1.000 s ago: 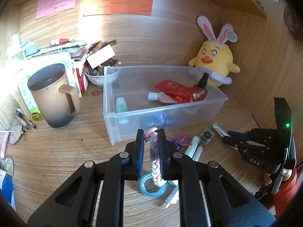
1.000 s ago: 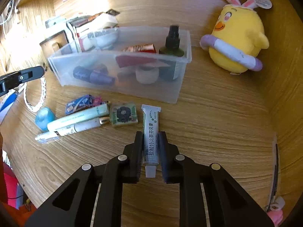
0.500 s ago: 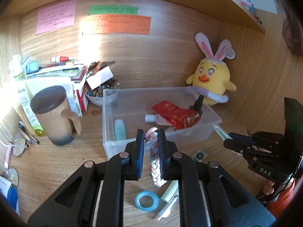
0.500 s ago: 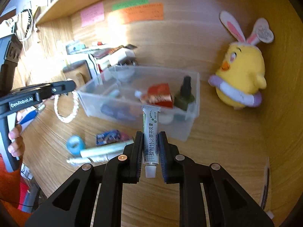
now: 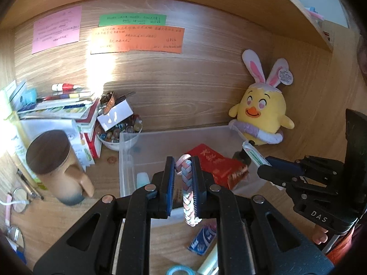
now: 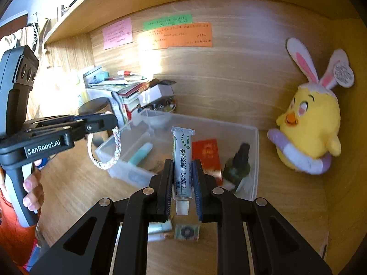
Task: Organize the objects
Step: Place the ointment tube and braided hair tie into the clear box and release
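My left gripper (image 5: pixel 183 160) is shut on a braided pink-and-blue bracelet (image 5: pixel 187 192), whose loop (image 6: pixel 107 151) hangs in the air beside the clear plastic bin (image 5: pixel 125 155). My right gripper (image 6: pixel 182 162) is shut on a white ointment tube (image 6: pixel 182 160), cap toward the camera, held above the desk in front of the bin (image 6: pixel 253 160). In the bin lie a red packet (image 5: pixel 216 162), a dark pump bottle (image 6: pixel 237 165) and a pale green tube (image 6: pixel 141 153). The right gripper (image 5: pixel 263 173) shows in the left wrist view, to the right of the bin.
A yellow chick plush (image 5: pixel 261 114) leans in the back right corner. A lidded mug (image 5: pixel 55 167), stacked books (image 5: pixel 59 107) and a bowl of trinkets (image 5: pixel 119 130) crowd the left. A blue packet (image 5: pixel 203 239), tape roll (image 5: pixel 180 270) and small card (image 6: pixel 187 232) lie on the desk.
Both grippers have risen off the desk with their loads, the bracelet and the tube, toward the bin. The loose items on the desk have dropped lower in both views.
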The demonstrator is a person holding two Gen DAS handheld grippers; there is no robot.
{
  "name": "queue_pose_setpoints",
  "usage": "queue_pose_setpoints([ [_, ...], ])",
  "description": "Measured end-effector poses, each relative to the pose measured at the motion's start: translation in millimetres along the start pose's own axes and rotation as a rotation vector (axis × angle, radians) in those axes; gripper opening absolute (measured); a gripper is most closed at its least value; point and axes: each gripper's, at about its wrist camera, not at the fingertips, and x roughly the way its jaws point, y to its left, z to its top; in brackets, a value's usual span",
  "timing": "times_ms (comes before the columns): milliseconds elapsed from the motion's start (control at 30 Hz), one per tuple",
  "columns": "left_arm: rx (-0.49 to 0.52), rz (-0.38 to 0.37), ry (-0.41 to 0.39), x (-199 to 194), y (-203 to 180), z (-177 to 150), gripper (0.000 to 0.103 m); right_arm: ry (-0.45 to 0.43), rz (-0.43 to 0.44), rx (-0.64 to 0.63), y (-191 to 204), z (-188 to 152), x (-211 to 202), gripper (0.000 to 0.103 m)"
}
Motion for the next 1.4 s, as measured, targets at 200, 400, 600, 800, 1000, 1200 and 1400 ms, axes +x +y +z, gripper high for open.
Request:
queue_pose_setpoints([
  [200,0.005,-0.003,0.040,27,3,12,0.013,0.008,-0.017,0.003,-4,17,17,0.015],
  [400,-0.009,0.010,0.094,57,10,14,0.013,0.055,-0.023,0.003,-7,22,44,0.015],
  [600,-0.017,0.013,0.152,80,16,5,0.013,0.119,-0.008,0.005,-7,14,72,0.015],
  [800,-0.018,0.008,0.190,92,18,-2,0.013,0.155,0.009,-0.010,0,7,90,0.015],
  [1000,-0.020,0.010,0.192,89,19,-5,0.014,0.181,0.009,-0.019,5,2,101,0.015],
  [1200,-0.011,0.014,0.170,77,17,-3,0.024,0.190,0.003,-0.021,5,4,98,0.021],
  [1400,0.007,0.013,0.136,55,11,-1,0.033,0.166,0.006,-0.031,7,7,81,0.023],
])
